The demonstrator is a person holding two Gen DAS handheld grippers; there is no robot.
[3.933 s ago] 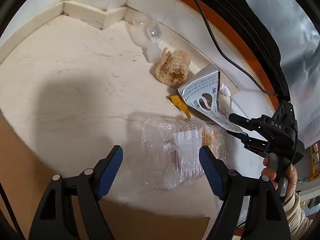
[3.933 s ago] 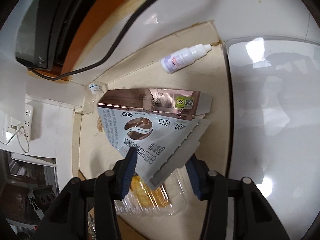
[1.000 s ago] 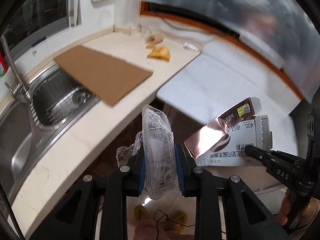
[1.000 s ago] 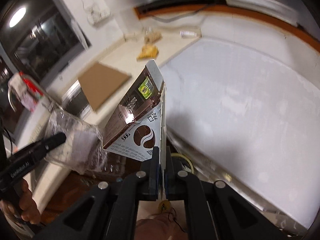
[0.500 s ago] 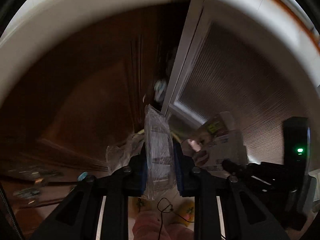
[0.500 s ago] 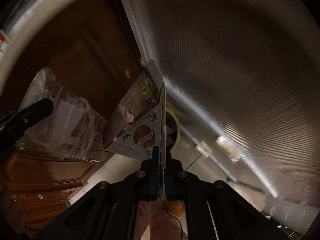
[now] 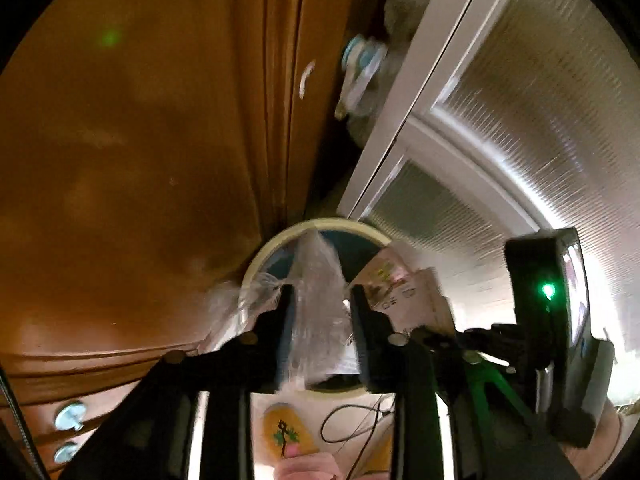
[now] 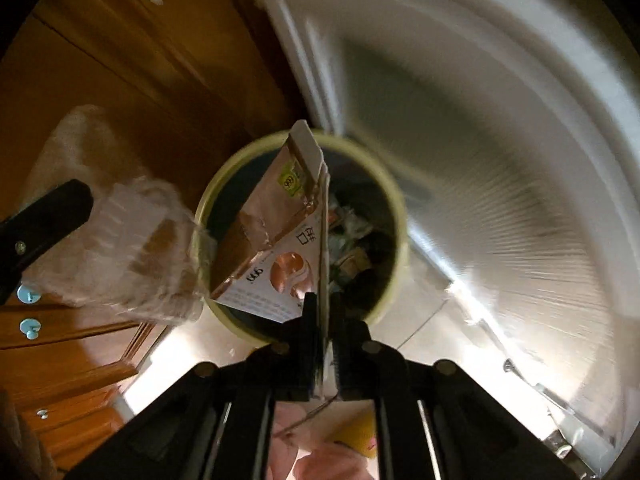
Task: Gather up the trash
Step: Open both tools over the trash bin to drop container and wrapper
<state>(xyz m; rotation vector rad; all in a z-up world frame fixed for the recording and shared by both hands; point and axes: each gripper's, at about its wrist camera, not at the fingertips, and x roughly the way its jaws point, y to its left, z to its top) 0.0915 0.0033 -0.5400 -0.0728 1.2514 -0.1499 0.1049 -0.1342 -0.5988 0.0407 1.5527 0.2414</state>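
Both grippers point down over a round waste bin with a pale yellow rim (image 8: 396, 200), standing on the floor between a brown wooden cabinet front (image 7: 140, 140) and a white ribbed panel door (image 7: 500, 152). The right wrist view alone shows the bin's inside, dark and already holding crumpled scraps; the left wrist view shows only part of the rim (image 7: 264, 252), together with a yellow slipper (image 7: 288, 428) on the floor below. The left gripper (image 7: 320, 300) has the crumpled clear plastic wrapper (image 7: 316, 280) between its fingers over the rim; its jaws have just been opening, and a narrow gap shows beside the plastic, so the hold looks slackened. The right gripper (image 8: 324, 320) has the flattened white and copper-foil coffee carton (image 8: 276, 240) edge-on between its fingers, above the bin's mouth; its jaws have also just been parting slightly, with the card between them, though whether the pads yet clear it cannot be told. A second ago both items were clamped tight at counter height, with sink and cardboard sheet in sight; now only cabinet, door, floor and bin appear.
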